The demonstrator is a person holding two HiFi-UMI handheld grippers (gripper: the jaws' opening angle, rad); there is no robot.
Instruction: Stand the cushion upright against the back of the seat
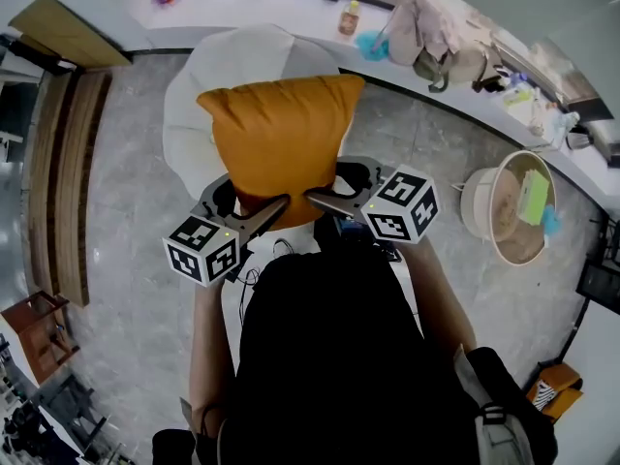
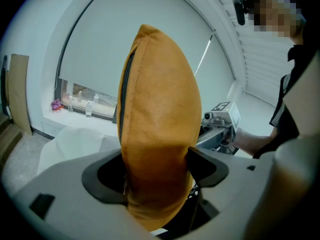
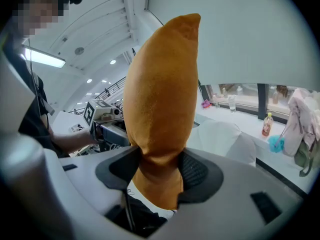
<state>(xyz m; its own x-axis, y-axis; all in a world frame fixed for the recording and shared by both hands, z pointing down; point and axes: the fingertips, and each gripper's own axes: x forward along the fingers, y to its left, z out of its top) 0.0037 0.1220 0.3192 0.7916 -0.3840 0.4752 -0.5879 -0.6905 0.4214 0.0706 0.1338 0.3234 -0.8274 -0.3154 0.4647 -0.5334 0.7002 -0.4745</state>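
Note:
An orange cushion (image 1: 281, 134) hangs in the air, upright, over a white rounded seat (image 1: 194, 95). My left gripper (image 1: 262, 216) is shut on the cushion's lower left corner and my right gripper (image 1: 329, 199) on its lower right corner. In the left gripper view the cushion (image 2: 160, 124) fills the middle, edge-on with its zip showing, pinched at the gripper (image 2: 157, 171). In the right gripper view the cushion (image 3: 160, 94) narrows where the right gripper (image 3: 159, 169) squeezes it. The seat (image 3: 225, 139) lies behind and below the cushion.
A white counter (image 1: 291, 8) runs along the window, with a bottle (image 1: 349, 17) and a heap of clothes and bags (image 1: 426, 27). A round tub (image 1: 509, 206) stands on the floor at right. A wooden bench (image 1: 63, 153) and small stool (image 1: 44, 327) are at left.

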